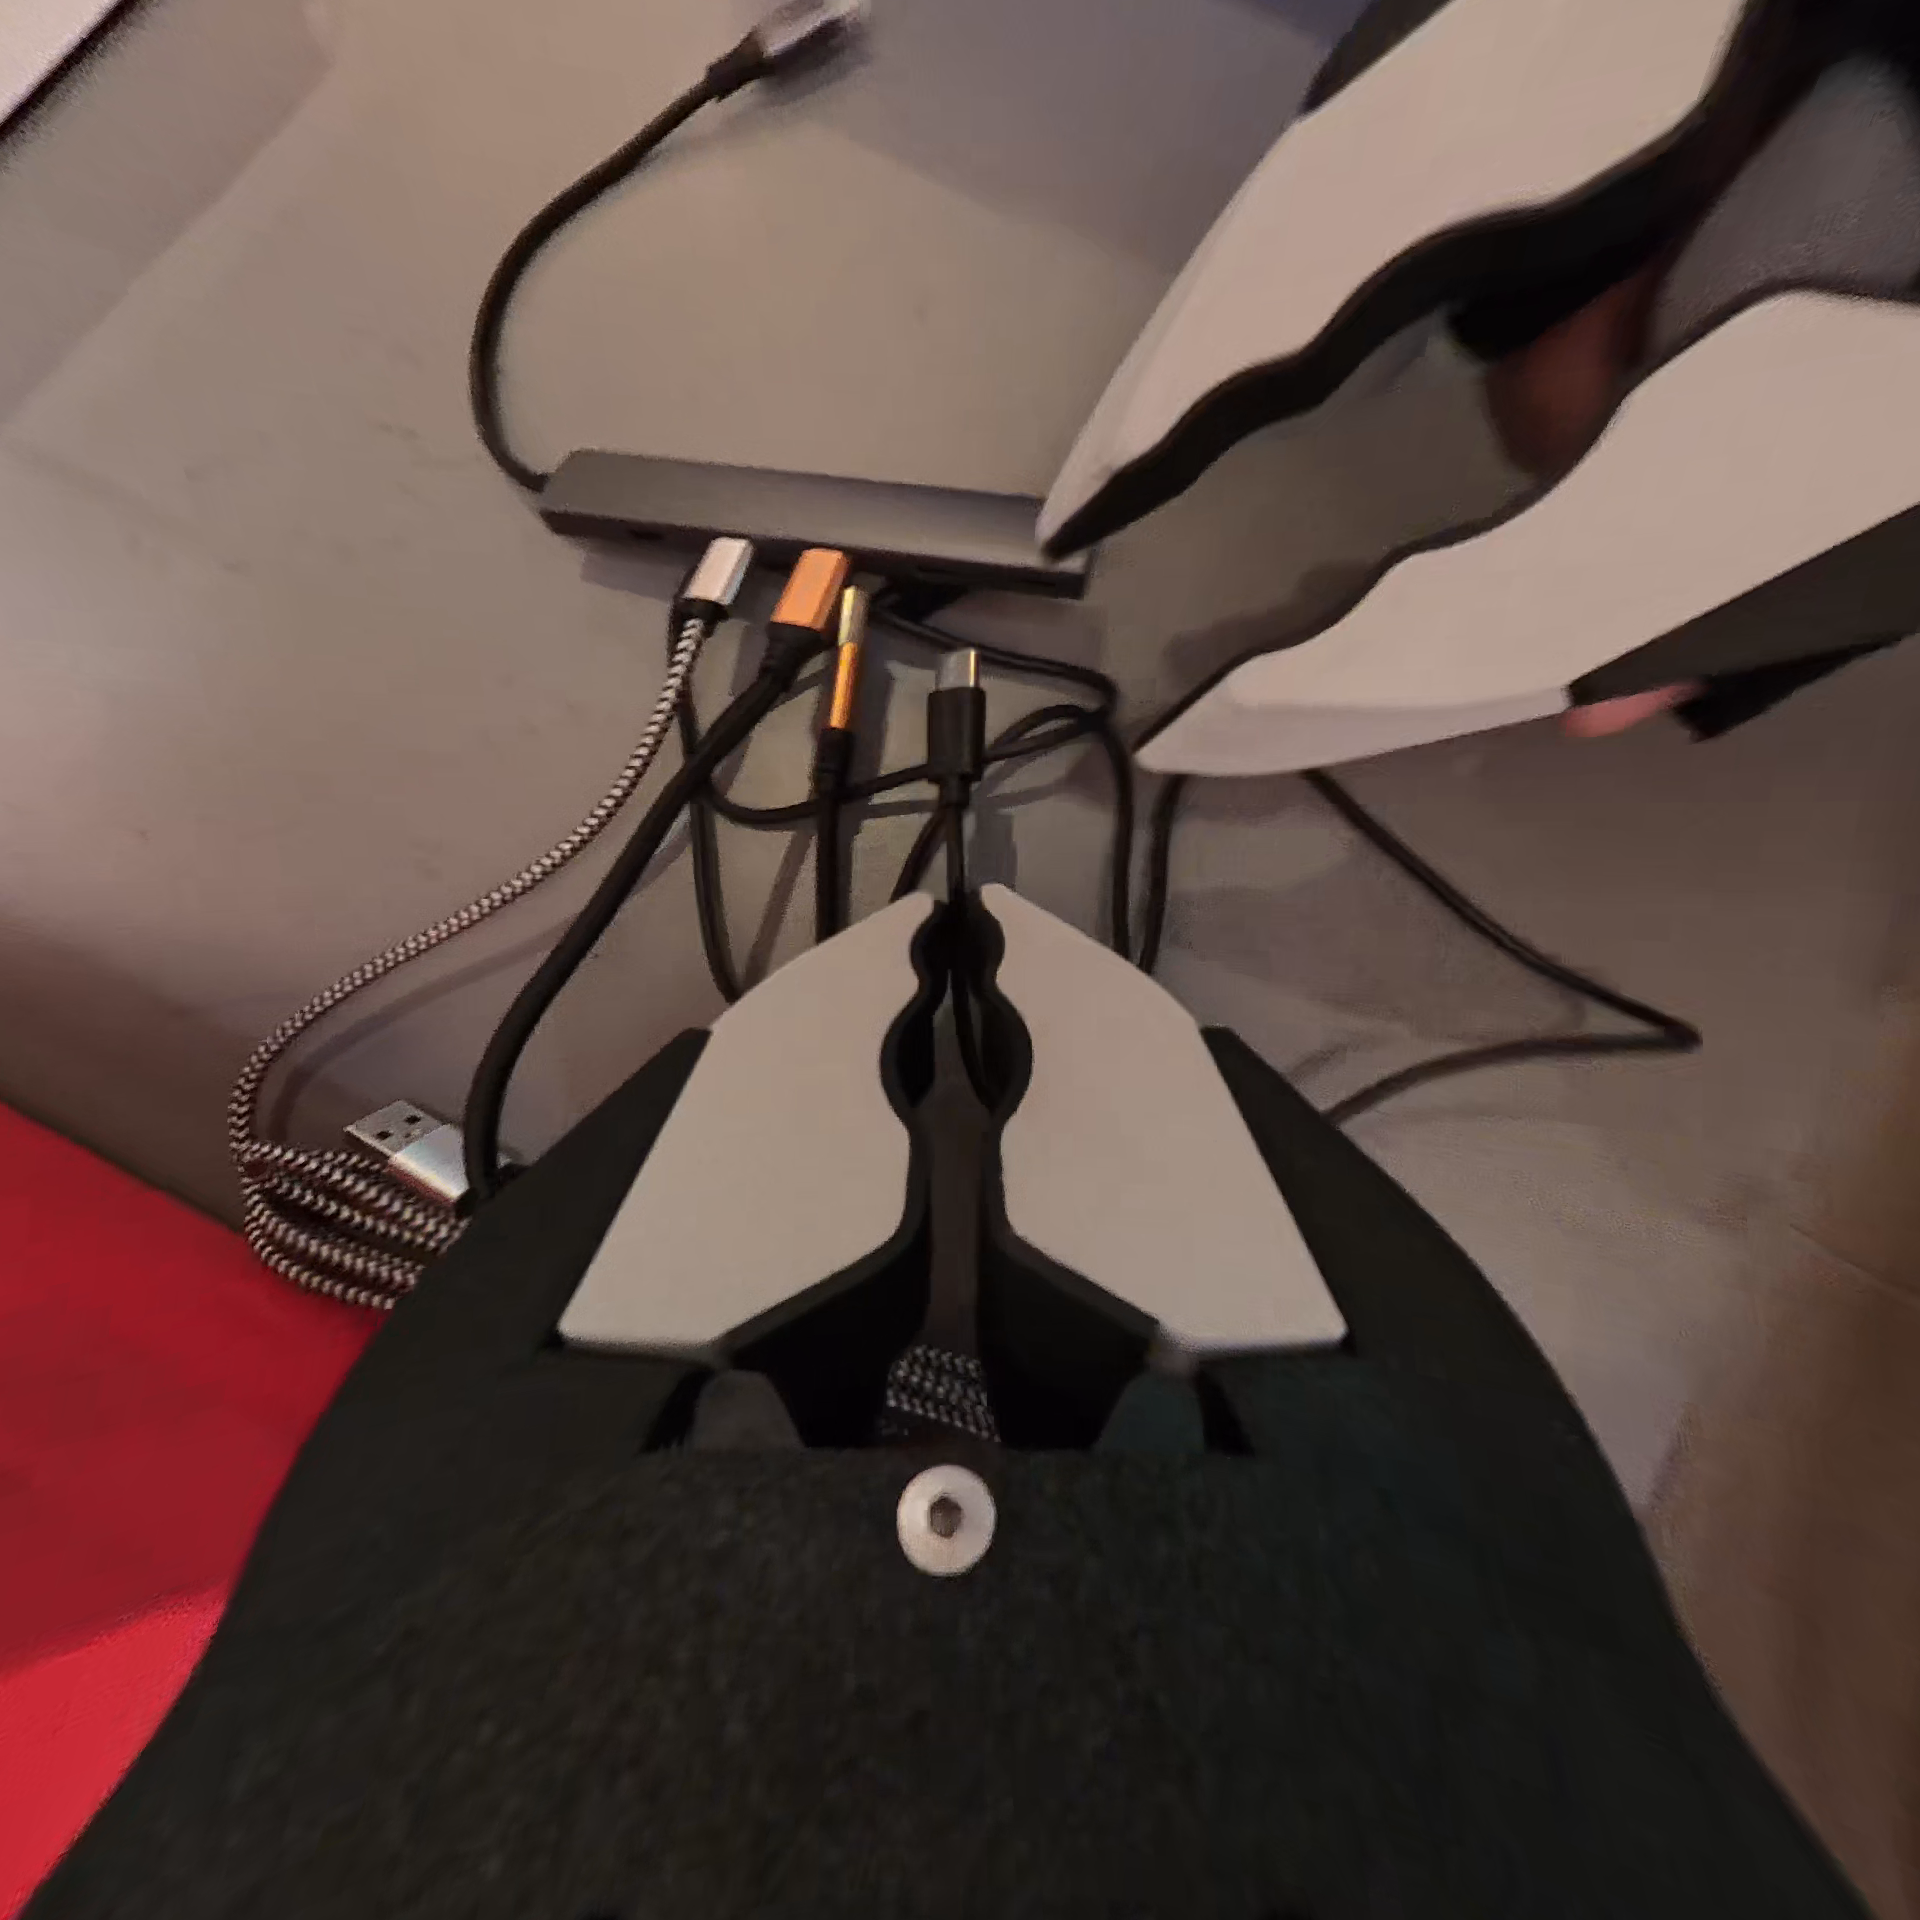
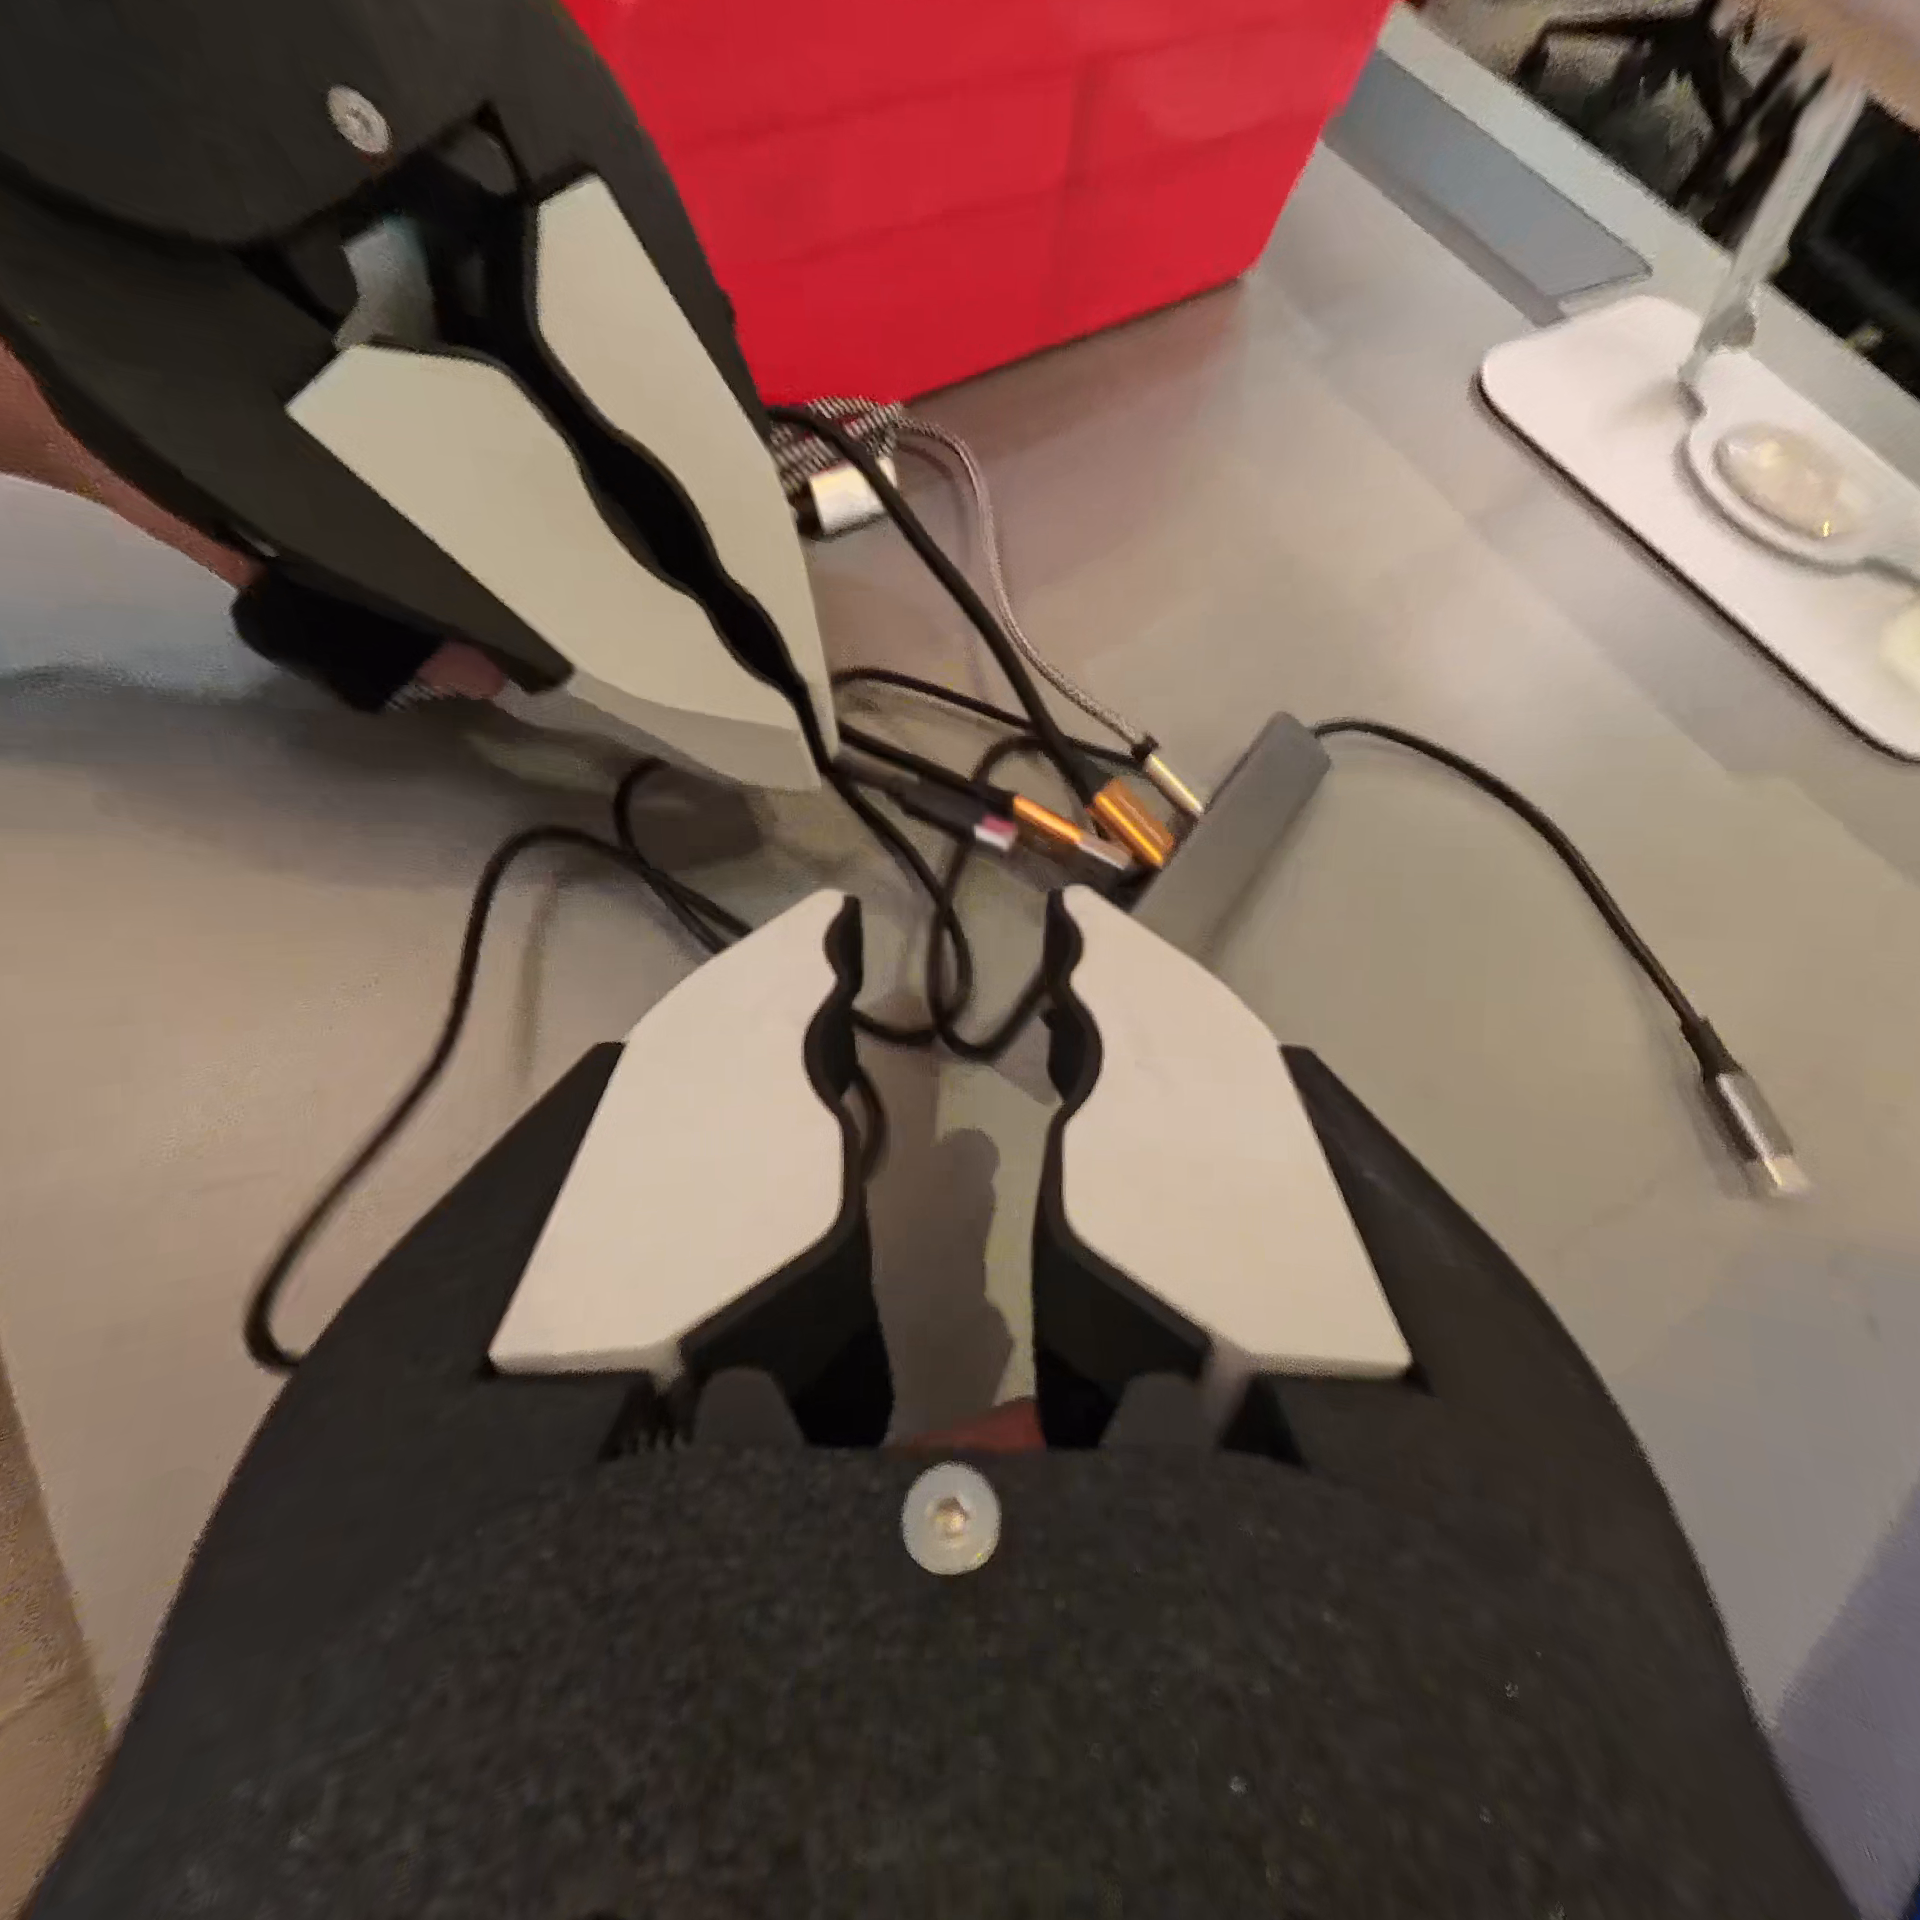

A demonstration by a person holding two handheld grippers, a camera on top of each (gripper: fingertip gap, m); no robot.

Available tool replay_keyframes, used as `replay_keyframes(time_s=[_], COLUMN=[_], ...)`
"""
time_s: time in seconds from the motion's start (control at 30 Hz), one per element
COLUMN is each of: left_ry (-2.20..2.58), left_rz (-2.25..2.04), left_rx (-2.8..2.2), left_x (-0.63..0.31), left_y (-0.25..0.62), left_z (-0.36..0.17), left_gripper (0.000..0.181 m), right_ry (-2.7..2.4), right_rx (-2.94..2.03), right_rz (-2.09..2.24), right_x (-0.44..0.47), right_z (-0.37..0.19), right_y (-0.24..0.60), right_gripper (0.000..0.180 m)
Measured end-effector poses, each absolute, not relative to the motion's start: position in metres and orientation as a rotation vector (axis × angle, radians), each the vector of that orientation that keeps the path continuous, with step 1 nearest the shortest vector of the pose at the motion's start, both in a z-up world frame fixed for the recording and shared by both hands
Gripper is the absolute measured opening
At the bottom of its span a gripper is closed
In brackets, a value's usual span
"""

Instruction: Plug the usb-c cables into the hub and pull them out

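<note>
Left tool [image 1: 958,902] clenched on thin black usb-c cable [image 1: 953,821], its plug [image 1: 957,698] free, just short of hub [image 1: 800,509]. Silver [image 1: 717,575] and orange [image 1: 809,600] plugs seated in hub's near edge, on grey surface [image 1: 260,582]. Right tool [image 2: 954,920] released, fingers apart over loose cables beside hub [image 2: 1236,831].

An office-type desk is suggested: grey tabletop [image 2: 1351,644], monitor stand base [image 2: 1662,499], red box [image 2: 987,187], cable clutter.
</note>
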State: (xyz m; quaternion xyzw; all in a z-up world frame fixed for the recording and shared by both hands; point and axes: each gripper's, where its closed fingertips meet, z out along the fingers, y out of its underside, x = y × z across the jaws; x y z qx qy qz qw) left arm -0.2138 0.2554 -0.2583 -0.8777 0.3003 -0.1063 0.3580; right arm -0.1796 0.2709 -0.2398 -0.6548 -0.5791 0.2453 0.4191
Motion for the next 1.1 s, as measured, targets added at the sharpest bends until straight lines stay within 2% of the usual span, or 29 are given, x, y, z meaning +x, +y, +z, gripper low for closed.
replay_keyframes(time_s=[0.23,0.37,0.43,0.5,0.6,0.67,0.73,0.77,0.83,1.1], left_ry=[0.893,0.827,0.805,0.81,0.826,0.825,0.827,0.833,0.846,0.797], left_rz=[-0.202,-0.185,-0.17,-0.161,-0.087,-0.061,-0.058,-0.055,-0.031,-0.094], left_rx=[-2.086,-2.028,-1.983,-1.926,-1.869,-1.861,-1.87,-1.859,-1.846,-1.772], left_x=[-0.2,-0.198,-0.197,-0.191,-0.19,-0.191,-0.191,-0.19,-0.189,-0.187], left_y=[0.233,0.226,0.223,0.218,0.215,0.214,0.214,0.213,0.213,0.211], left_z=[-0.236,-0.227,-0.218,-0.209,-0.202,-0.202,-0.206,-0.205,-0.204,-0.195], left_gripper=[0.001,0.001,0.001,0.001,0.001,0.001,0.001,0.001,0.001,0.004], right_ry=[-1.211,-1.194,-1.153,-1.074,-0.967,-0.949,-0.912,-0.89,-0.846,-0.559], right_rx=[-1.726,-1.792,-1.817,-1.818,-1.817,-1.799,-1.808,-1.817,-1.846,-1.835], right_rz=[1.19,1.321,1.422,1.598,1.807,1.915,1.964,1.959,1.924,2.22], right_x=[-0.187,-0.185,-0.185,-0.186,-0.186,-0.185,-0.185,-0.186,-0.186,-0.186], right_z=[-0.215,-0.218,-0.215,-0.204,-0.191,-0.185,-0.181,-0.181,-0.185,-0.179], right_y=[0.25,0.242,0.237,0.229,0.22,0.212,0.21,0.211,0.216,0.217], right_gripper=[0.025,0.029,0.02,0.0,0.002,0.018,0.025,0.023,0.005,0.004])
